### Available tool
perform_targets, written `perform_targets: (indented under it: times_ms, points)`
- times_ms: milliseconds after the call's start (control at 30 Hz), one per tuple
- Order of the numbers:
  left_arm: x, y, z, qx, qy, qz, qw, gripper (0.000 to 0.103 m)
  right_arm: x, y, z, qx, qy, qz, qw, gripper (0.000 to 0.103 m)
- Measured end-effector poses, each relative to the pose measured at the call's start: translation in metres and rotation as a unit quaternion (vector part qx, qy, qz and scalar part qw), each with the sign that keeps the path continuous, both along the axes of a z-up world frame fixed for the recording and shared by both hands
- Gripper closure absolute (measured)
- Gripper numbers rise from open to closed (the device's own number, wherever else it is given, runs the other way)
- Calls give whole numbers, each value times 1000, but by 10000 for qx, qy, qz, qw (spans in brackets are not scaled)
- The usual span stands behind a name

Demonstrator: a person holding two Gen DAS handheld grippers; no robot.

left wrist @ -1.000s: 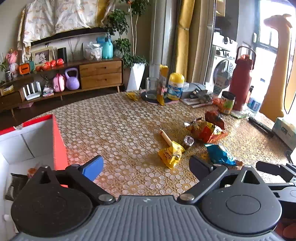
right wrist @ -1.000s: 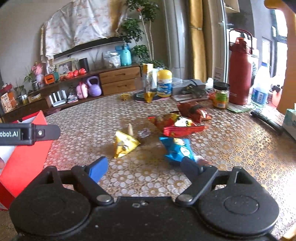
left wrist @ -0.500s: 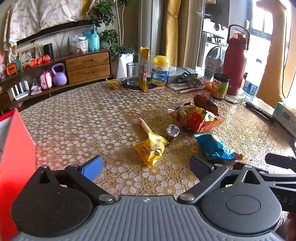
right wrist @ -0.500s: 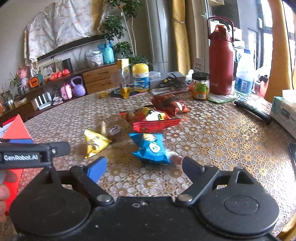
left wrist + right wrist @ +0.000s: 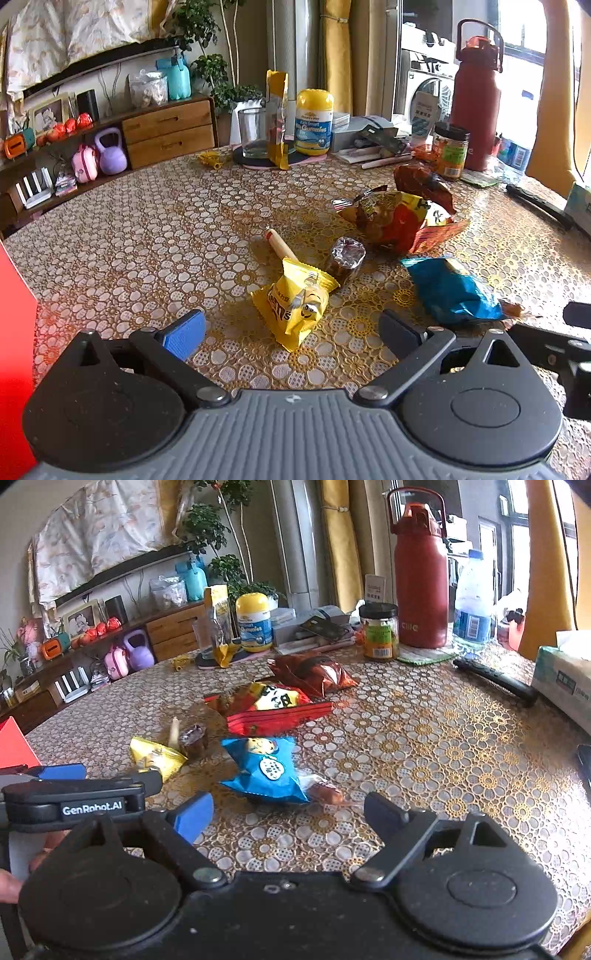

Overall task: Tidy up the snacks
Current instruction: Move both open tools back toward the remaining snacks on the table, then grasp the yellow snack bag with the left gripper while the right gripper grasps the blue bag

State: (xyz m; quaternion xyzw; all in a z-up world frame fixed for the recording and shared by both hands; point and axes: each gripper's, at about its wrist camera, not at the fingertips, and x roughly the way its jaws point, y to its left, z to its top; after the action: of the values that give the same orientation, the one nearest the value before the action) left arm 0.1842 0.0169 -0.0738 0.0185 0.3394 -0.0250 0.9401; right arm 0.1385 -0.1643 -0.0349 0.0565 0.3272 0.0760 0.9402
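My left gripper [image 5: 291, 332] is open and empty, with a yellow M&M's bag [image 5: 295, 301] lying between and just ahead of its fingers. Behind the bag lie a sausage stick [image 5: 280, 245] and a foil-topped brown cup snack [image 5: 345, 258]. My right gripper [image 5: 288, 814] is open and empty, just in front of a blue snack bag [image 5: 267, 770], which also shows in the left wrist view [image 5: 450, 290]. A red-yellow bag [image 5: 271, 709] and a dark red bag [image 5: 314, 672] lie farther back. The red box [image 5: 14, 354] is at the left edge.
At the table's back stand a glass [image 5: 253, 131], a yellow-lidded gummies jar [image 5: 313, 122], a red flask [image 5: 421, 576], a small jar [image 5: 380, 631] and a water bottle [image 5: 472, 602]. A black stick [image 5: 495, 681] and tissue box [image 5: 565, 679] lie right.
My left gripper swung right, away from the red box, and closed in on the yellow bag. My right gripper moved forward towards the blue bag. Both stayed open.
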Motion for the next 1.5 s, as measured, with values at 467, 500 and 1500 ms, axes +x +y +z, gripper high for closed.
perform_targets:
  times_ms: [467,500,1500]
  points:
    - [25,-1,-17,54,-49,69,9999,2,14,-2,-12,-84,107,-11,9999,14]
    - [27,-2,-18,76,-50,72,9999,2,15,-2,-13,-95,103,-9,9999,14]
    - [10,6,-16,-18,-141,-111,9998,68,74,42,-25,-656,217,600,9958,60]
